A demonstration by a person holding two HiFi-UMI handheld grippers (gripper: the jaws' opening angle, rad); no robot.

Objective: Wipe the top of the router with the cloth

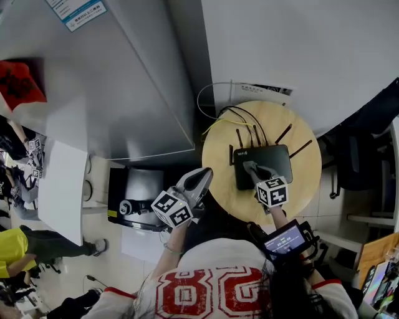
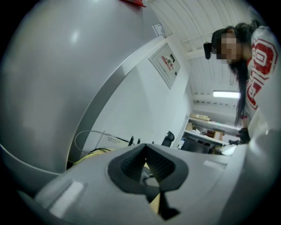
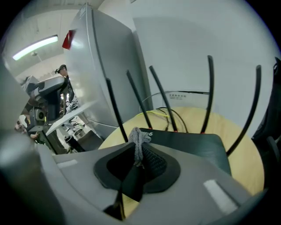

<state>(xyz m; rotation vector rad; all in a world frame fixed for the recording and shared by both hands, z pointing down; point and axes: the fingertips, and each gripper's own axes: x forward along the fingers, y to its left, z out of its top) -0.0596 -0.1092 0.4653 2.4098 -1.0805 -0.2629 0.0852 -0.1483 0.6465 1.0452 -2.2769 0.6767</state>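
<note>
Fingers (image 3: 153, 162) of the right gripper (image 3: 139, 154) are pressed together on a bunched grey cloth (image 3: 139, 139), a knot of which sticks up just past the tips. In the head view this gripper (image 1: 249, 167) reaches over the near left part of the black router (image 1: 274, 159), which lies flat on a round wooden table (image 1: 218, 180) with 5 antennas (image 3: 210, 88) standing up along its far edge and cables (image 1: 240, 115) trailing behind it. The left gripper (image 1: 202, 174) is held off the table's left edge, well apart from the router. Its own view shows the pads (image 2: 164, 167) closed on each other with nothing between them.

As for progress, the cloth (image 1: 251, 168) is over the router's top, low and close to it, but I cannot tell whether it touches. The lid (image 3: 193, 143) looks evenly matte, with no streak or dust line to separate wiped from unwiped. My judgement is that wiping is at or near its start on the left side, with the middle and right of the top left to cover.

Print along the router's near edge reads "WiFi 6" (image 1: 243, 152). A blue-edged label (image 1: 78, 12) on the grey cabinet, a white label (image 1: 265, 89) on the wall behind the table, and the small screen (image 1: 287, 238) behind the right gripper all carry writing too small to read.
</note>
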